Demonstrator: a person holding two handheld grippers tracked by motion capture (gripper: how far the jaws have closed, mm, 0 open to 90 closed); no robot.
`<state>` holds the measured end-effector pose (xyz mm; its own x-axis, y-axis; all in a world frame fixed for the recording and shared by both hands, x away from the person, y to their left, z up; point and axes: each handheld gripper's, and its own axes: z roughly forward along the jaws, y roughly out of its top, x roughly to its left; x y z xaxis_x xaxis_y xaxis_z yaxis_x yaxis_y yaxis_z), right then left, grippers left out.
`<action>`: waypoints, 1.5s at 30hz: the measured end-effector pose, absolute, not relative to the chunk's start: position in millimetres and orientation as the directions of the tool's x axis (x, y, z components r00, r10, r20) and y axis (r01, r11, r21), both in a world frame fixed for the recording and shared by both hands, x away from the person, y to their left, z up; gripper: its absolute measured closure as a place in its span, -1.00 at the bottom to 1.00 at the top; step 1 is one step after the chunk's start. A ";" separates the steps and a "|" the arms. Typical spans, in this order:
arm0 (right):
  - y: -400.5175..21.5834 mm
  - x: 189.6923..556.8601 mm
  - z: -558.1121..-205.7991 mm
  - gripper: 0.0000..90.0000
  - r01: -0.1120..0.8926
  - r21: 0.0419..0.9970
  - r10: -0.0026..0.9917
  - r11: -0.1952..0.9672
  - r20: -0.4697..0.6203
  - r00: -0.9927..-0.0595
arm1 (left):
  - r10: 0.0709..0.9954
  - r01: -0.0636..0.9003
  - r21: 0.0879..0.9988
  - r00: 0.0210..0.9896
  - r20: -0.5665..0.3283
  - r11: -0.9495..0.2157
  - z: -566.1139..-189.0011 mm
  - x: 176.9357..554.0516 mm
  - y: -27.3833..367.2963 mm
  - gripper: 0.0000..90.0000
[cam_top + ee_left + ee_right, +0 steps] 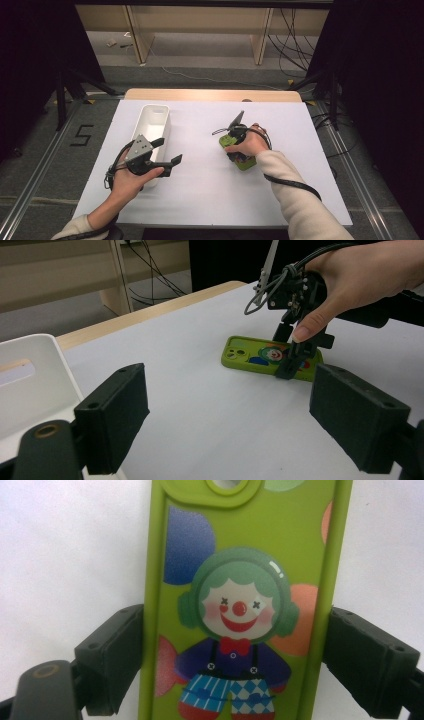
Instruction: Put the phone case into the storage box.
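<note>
Right hand-held gripper (235, 145) is down over the green phone case (240, 600), which lies flat on the table (200, 190) right of the white bin (152, 125). Its jaws straddle the case's long edges, the left pad touching or nearly so, the right just clear, so no grip yet. Close off-centre and the slick case could skid or twist aside. Left hand-held gripper (230, 425) hangs released, nothing between its pads.
</note>
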<state>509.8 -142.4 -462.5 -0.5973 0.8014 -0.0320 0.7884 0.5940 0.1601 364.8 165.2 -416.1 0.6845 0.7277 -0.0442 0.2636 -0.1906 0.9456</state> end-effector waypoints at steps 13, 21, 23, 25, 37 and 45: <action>-142.1 509.3 -462.4 -0.64 0.802 0.159 0.815 0.575 -0.034 -0.578 | 0.727 0.264 0.946 0.685 -0.045 -0.191 -416.0 364.7 165.1 -0.66; -143.5 508.9 -462.4 -0.64 0.801 0.170 0.816 0.573 -0.034 -0.577 | 0.726 0.264 0.945 0.686 -0.045 -0.191 -415.9 364.6 165.1 -0.66; -143.7 508.5 -462.1 -0.64 0.809 0.176 0.824 0.561 -0.024 -0.566 | 0.726 0.264 0.946 0.686 -0.046 -0.189 -415.9 364.7 165.1 -0.66; -144.7 508.3 -462.2 -0.64 0.806 0.181 0.822 0.563 -0.025 -0.569 | 0.726 0.264 0.946 0.686 -0.046 -0.190 -415.9 364.8 165.1 -0.66; -149.0 503.7 -451.3 -0.63 0.792 0.247 0.820 0.559 -0.019 -0.572 | 0.726 0.265 0.945 0.686 -0.046 -0.191 -416.2 364.7 164.5 -0.66; -153.3 499.0 -445.8 -0.63 0.758 0.311 0.801 0.573 -0.020 -0.598 | 0.727 0.266 0.945 0.685 -0.046 -0.190 -416.2 364.7 164.6 -0.65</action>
<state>499.0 -153.3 -445.8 -0.5977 0.8015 -0.0203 0.7580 0.5732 0.3114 364.7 164.6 -416.2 0.6855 0.7266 -0.0465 0.2658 -0.1904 0.9450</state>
